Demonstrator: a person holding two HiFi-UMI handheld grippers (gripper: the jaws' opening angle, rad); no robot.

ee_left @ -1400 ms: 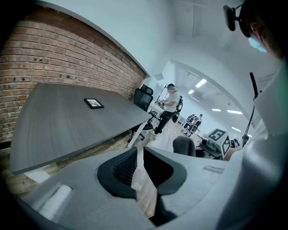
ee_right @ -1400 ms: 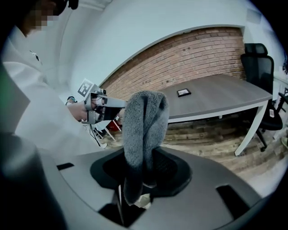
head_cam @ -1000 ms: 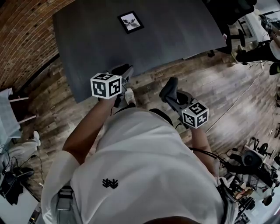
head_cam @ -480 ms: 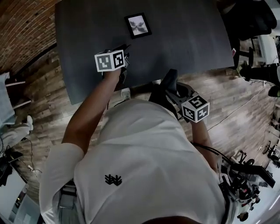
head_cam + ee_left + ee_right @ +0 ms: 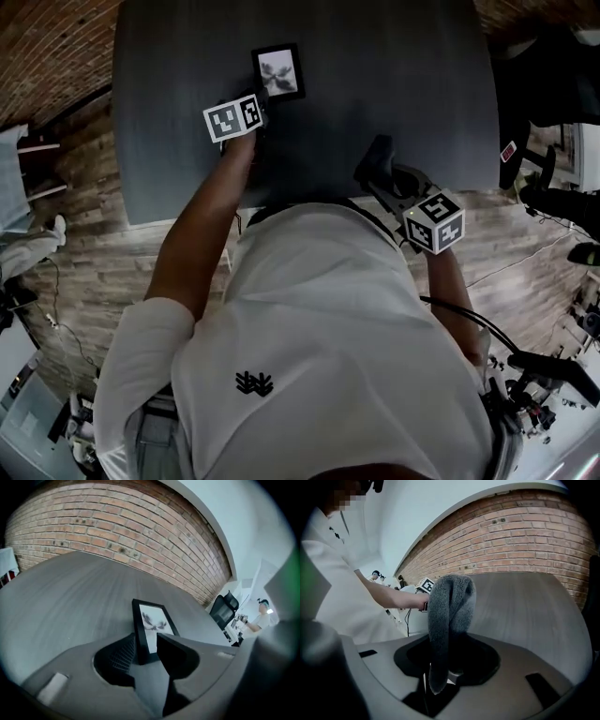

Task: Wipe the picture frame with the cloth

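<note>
We saw left gripper [image 5: 147, 644] jaws just opening, frame [image 5: 152, 625] end between them, axis 12 o'clock; right gripper [image 5: 447, 663], farther, clamped cloth [image 5: 447, 616].

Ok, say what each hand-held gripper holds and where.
Right hand-held gripper: grey cloth, by its lower end. Left hand-held gripper: nothing; jaws, just opening, straddle picture frame's near edge.

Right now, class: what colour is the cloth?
Grey. The cloth shows best in the right gripper view.
</note>
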